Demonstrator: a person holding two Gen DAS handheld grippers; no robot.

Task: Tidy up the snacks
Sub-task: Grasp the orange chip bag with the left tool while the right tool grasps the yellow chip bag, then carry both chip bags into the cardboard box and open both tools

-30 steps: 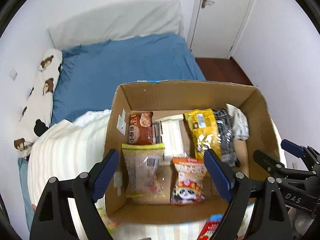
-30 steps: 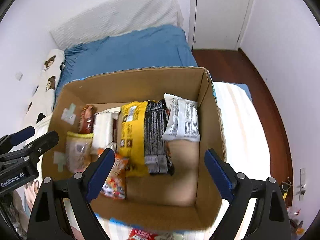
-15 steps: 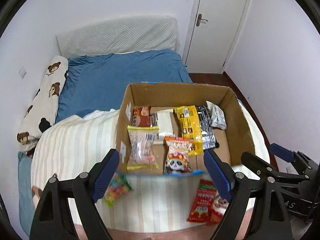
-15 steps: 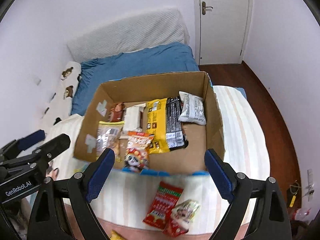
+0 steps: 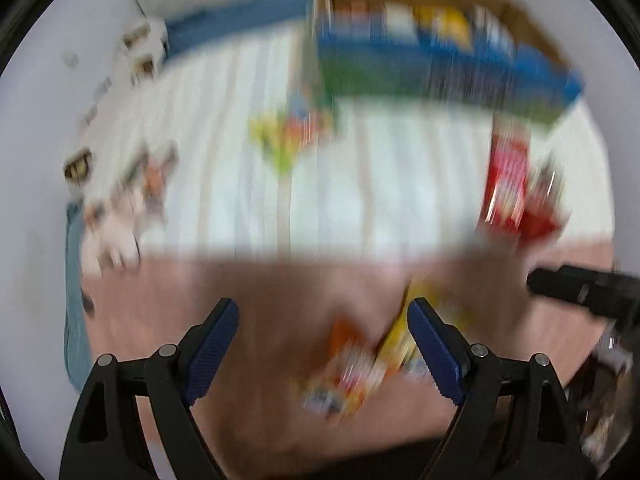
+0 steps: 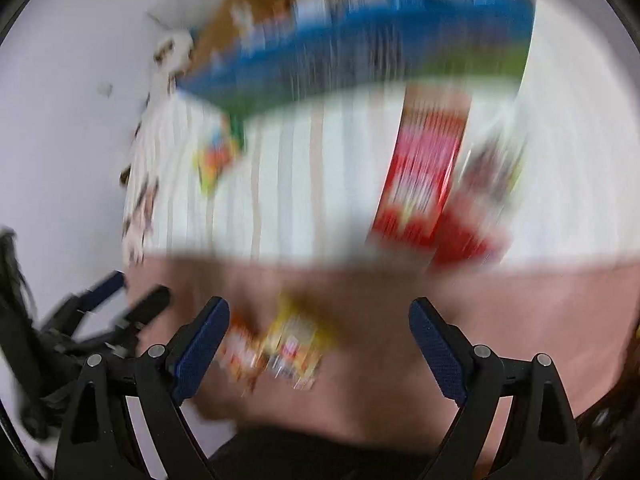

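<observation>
Both views are heavily motion-blurred. The cardboard box [image 5: 516, 12] with several snack packs inside sits at the top of the left wrist view, and also in the right wrist view [image 6: 256, 4]. A red snack pack [image 5: 508, 184] [image 6: 424, 176] lies on the striped blanket in front of the box. A green-yellow pack [image 5: 284, 140] [image 6: 212, 160] lies to its left. Orange and yellow packs [image 5: 356, 368] [image 6: 280, 348] lie on the pink cover near both grippers. My left gripper [image 5: 324, 344] is open and empty. My right gripper [image 6: 320, 344] is open and empty.
The white striped blanket [image 5: 240, 160] covers the bed's middle, with a pink cover [image 5: 200, 292] at the near edge. A bear-print pillow [image 5: 140, 44] lies at the far left. The right gripper shows at the right edge of the left wrist view [image 5: 580, 288].
Both grippers have pulled back from over the box and tilted down fast. The box now sits at the top of both views, and the loose packs on the pink cover have come into view.
</observation>
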